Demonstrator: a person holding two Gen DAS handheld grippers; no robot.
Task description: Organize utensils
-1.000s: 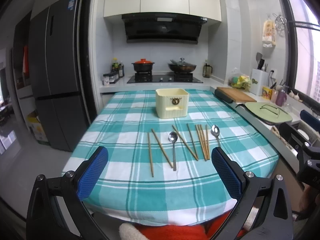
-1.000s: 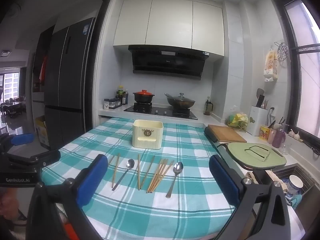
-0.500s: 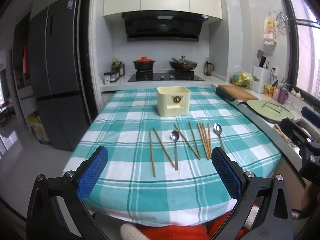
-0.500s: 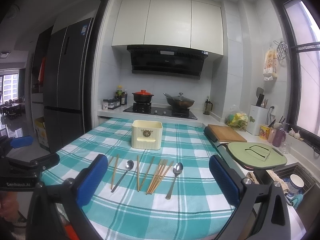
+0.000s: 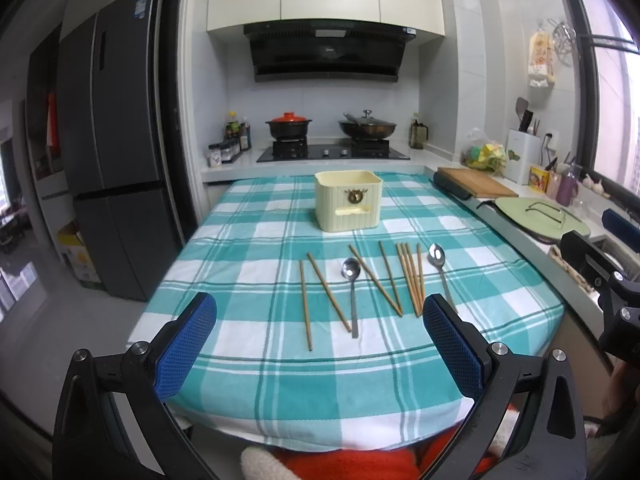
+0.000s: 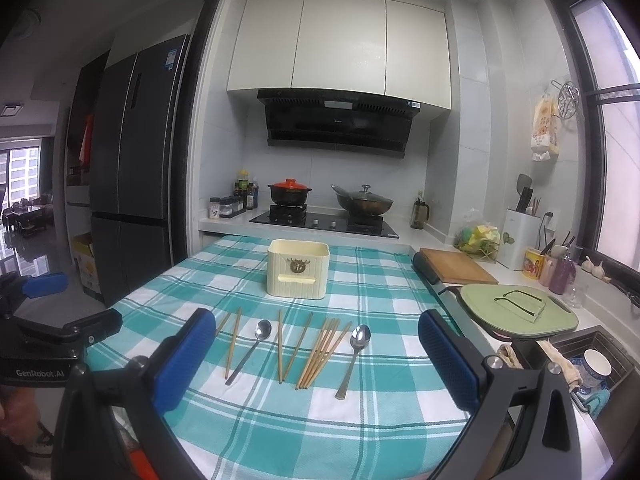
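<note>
Both the left gripper (image 5: 320,340) and right gripper (image 6: 312,356) hover with jaws apart, empty. Chopsticks (image 6: 318,353) and two spoons (image 6: 352,354) lie near on the counter (image 6: 360,420); the cream holder (image 6: 298,267) stands farther. Best pinch one spoon mid-handle, then lift it level.

white kitchen cabinets (image 6: 340,44), black hood (image 6: 340,128), grey fridge (image 5: 116,152), daylit window (image 6: 616,160).

chopsticks (image 5: 409,278) between two spoons (image 5: 351,284), holder (image 5: 347,199) behind
</note>
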